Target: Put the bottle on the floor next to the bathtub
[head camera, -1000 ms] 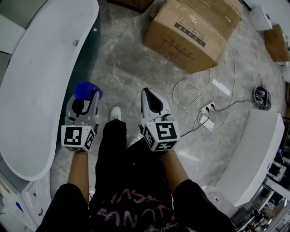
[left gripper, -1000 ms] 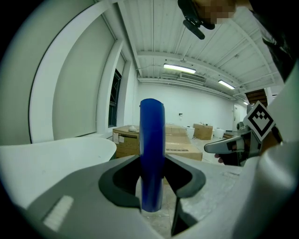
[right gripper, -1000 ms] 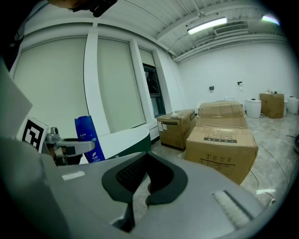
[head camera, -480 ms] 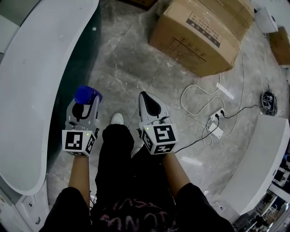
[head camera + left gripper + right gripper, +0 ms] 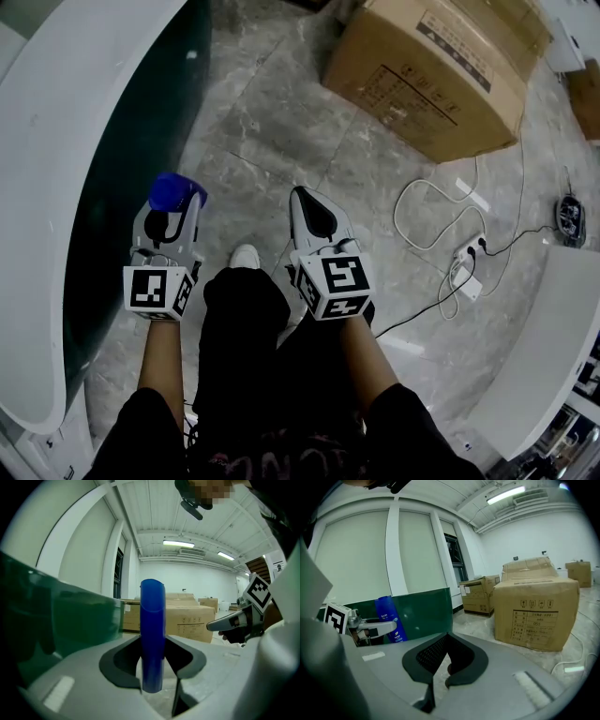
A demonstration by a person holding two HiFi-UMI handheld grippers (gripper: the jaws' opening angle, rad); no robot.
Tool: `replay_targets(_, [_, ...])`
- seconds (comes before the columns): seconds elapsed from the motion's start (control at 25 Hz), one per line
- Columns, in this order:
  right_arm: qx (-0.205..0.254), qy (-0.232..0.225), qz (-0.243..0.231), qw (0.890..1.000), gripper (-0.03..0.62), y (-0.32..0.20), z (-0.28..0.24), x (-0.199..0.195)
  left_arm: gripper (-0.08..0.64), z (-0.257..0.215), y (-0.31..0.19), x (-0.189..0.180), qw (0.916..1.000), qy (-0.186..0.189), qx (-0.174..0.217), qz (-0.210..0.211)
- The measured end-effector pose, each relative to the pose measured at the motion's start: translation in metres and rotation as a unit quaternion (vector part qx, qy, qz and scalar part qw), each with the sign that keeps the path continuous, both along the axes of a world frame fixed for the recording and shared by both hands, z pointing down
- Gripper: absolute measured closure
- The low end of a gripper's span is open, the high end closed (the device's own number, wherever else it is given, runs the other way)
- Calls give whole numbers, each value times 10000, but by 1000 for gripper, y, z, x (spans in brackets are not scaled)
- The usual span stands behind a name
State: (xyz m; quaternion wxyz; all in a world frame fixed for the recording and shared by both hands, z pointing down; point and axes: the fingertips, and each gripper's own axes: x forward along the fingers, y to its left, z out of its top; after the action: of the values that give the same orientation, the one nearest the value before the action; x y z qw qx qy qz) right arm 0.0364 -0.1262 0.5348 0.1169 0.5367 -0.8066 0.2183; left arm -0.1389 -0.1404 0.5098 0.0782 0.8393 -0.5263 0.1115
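Your left gripper (image 5: 168, 217) pinches the blue bottle (image 5: 174, 191) between its jaws; in the left gripper view the bottle (image 5: 152, 634) stands upright in the gap, with a jaw against each side. You hold it just beside the dark green wall of the bathtub (image 5: 141, 141), over the grey floor (image 5: 272, 141). No view shows whether its base touches the floor.

Your right gripper (image 5: 307, 202) is empty, its jaws pressed together, and it hangs level with the left one, apart from it and farther from the tub. From the right gripper view the bottle (image 5: 386, 618) shows in front of the green tub wall (image 5: 426, 609). A cardboard box (image 5: 431, 75) stands on the floor ahead to your right, and a white cable (image 5: 431, 202) with a power strip (image 5: 466, 272) lies near it.
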Motion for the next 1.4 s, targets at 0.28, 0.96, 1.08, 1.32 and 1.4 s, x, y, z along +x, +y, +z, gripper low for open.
replay_targets(0.28, [101,-31,-87,9999,568,-11,51,-17,402,65,-9,-14,9999,-18,117,-24])
replay_targets(0.96, [-286,-70,-308,9991,568,-35,177,-35,402,192,-28,-21,9998,-208,40,-67])
replay_targets(1.08, [-407,-57,-293,9987,568,-34,203,-37,402,215,-30,-21,9997,-220,-3,-72])
replay_targets(1.32, [-675,-70,-136,9976,568,-24,252,-37,402,265,-30,-17,9997,-204,-99,12])
replay_targets(1.4, [-797,-58,-131,9967,568,-19,268,-39,402,282,-29,-15,9997,-210,-141,69])
